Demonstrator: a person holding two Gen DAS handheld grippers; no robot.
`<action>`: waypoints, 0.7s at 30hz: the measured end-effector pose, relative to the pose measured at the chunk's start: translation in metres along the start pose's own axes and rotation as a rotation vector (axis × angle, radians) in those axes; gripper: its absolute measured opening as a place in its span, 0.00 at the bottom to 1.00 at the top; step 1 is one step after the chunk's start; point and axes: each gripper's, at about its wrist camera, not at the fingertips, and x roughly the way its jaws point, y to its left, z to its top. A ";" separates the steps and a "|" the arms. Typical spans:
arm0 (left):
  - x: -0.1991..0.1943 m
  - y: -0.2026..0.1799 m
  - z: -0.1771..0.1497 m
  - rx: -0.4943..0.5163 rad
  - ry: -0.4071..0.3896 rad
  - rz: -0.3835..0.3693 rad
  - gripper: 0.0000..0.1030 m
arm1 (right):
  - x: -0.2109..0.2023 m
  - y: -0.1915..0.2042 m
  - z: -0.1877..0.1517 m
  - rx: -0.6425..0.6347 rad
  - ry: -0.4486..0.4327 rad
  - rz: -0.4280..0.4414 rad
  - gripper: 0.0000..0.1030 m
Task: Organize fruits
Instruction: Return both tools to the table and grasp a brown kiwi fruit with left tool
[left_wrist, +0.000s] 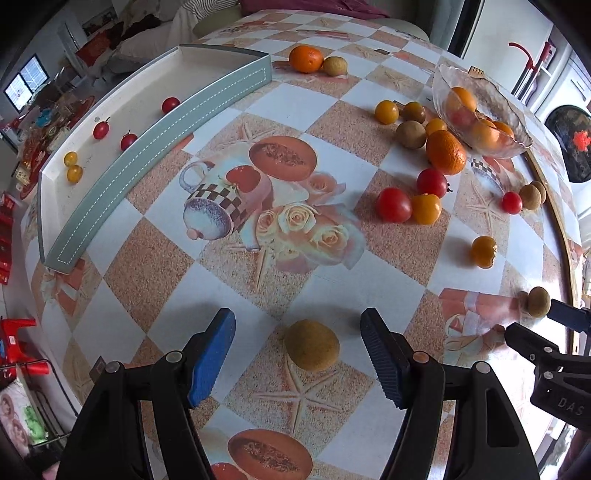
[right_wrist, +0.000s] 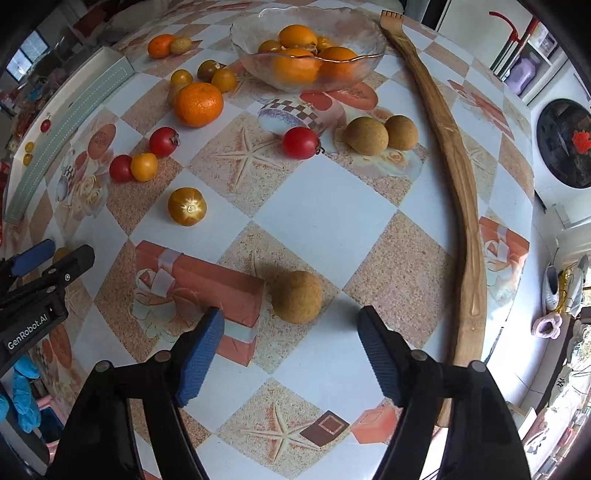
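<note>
Both grippers, left (left_wrist: 297, 356) and right (right_wrist: 290, 352), hung released over small brown fruits (left_wrist: 312, 345) (right_wrist: 296, 297); firm, round, likely rolling, best pinched across their middles.

Both my wrist cameras are looking steeply down along my jaws, close over the worktop (left_wrist: 332, 110). The left is facing the tray (left_wrist: 155, 125); the right is facing the bowl (right_wrist: 306, 70). Both are sharing the scattered fruit between.
</note>
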 end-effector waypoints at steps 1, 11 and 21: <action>0.000 0.000 0.000 0.000 0.000 -0.004 0.69 | 0.000 0.002 0.000 -0.007 -0.003 -0.001 0.71; -0.008 -0.005 -0.001 0.075 -0.031 -0.057 0.27 | -0.006 0.016 0.001 -0.015 -0.016 0.008 0.21; -0.026 0.032 0.007 -0.004 -0.035 -0.178 0.27 | -0.031 0.021 0.008 0.064 -0.016 0.088 0.13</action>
